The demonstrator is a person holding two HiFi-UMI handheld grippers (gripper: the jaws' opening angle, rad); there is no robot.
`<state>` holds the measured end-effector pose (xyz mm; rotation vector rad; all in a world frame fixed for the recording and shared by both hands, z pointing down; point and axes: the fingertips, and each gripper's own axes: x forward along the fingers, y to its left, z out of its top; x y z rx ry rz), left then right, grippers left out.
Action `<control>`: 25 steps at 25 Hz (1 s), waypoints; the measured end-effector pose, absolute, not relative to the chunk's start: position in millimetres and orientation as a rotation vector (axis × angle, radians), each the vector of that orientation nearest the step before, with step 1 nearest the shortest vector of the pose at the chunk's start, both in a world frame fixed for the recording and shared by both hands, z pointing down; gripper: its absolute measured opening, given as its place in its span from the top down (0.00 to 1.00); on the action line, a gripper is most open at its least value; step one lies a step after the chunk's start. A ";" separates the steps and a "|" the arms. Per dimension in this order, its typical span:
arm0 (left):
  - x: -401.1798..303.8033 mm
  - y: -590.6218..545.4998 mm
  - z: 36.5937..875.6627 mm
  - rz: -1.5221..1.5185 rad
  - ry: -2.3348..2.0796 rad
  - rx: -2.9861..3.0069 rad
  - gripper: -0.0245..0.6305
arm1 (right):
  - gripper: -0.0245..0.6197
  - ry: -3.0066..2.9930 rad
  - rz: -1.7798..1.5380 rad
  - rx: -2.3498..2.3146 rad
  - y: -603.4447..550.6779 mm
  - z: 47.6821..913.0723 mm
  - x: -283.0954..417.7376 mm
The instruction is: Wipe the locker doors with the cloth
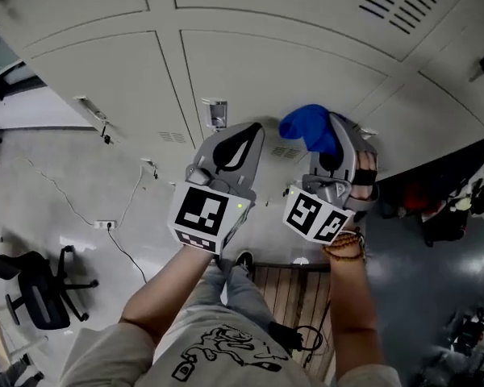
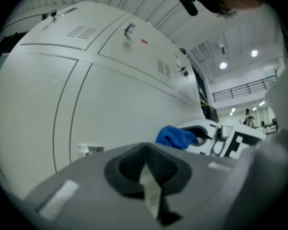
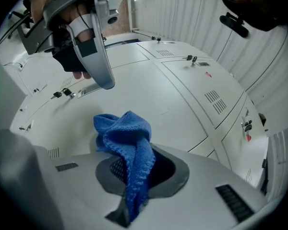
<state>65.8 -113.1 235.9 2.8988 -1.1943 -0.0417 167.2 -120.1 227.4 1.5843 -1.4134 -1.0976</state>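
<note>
Pale grey locker doors [image 1: 282,71] fill the space ahead of me. A blue knitted cloth [image 1: 310,129] is bunched at the tip of my right gripper [image 1: 339,139], which is shut on it. In the right gripper view the cloth [image 3: 127,143] hangs out of the jaws close to a door panel [image 3: 182,99]; whether it touches the door I cannot tell. My left gripper [image 1: 246,133] is beside it on the left, shut with nothing in it, pointing at the doors [image 2: 125,104]. From the left gripper view the cloth [image 2: 175,137] shows to the right.
A small latch [image 1: 216,113] sits on the door just above the left gripper, and vent slots [image 1: 397,2] are higher up. A black office chair [image 1: 36,293] and a wall socket with cable [image 1: 105,225] are at the left. Dark clutter [image 1: 444,208] is at the right.
</note>
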 end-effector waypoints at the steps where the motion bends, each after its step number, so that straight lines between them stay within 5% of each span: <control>1: 64.4 -110.9 224.8 -0.053 -1.197 2.905 0.96 | 0.89 -1.413 -1.097 1.588 -119.8 216.0 166.2; 8: 50.7 -91.5 181.4 -0.078 -1.204 2.926 0.96 | 0.89 -1.684 -0.858 1.727 -106.6 171.4 160.6; 18: 25.0 -57.1 187.0 -0.052 -1.154 2.878 0.96 | 0.89 -2.387 -0.098 1.926 -22.1 179.3 135.8; 25: 21.6 -37.0 196.1 -0.053 -1.108 2.871 0.96 | 0.89 -2.509 0.020 1.906 8.8 179.3 124.1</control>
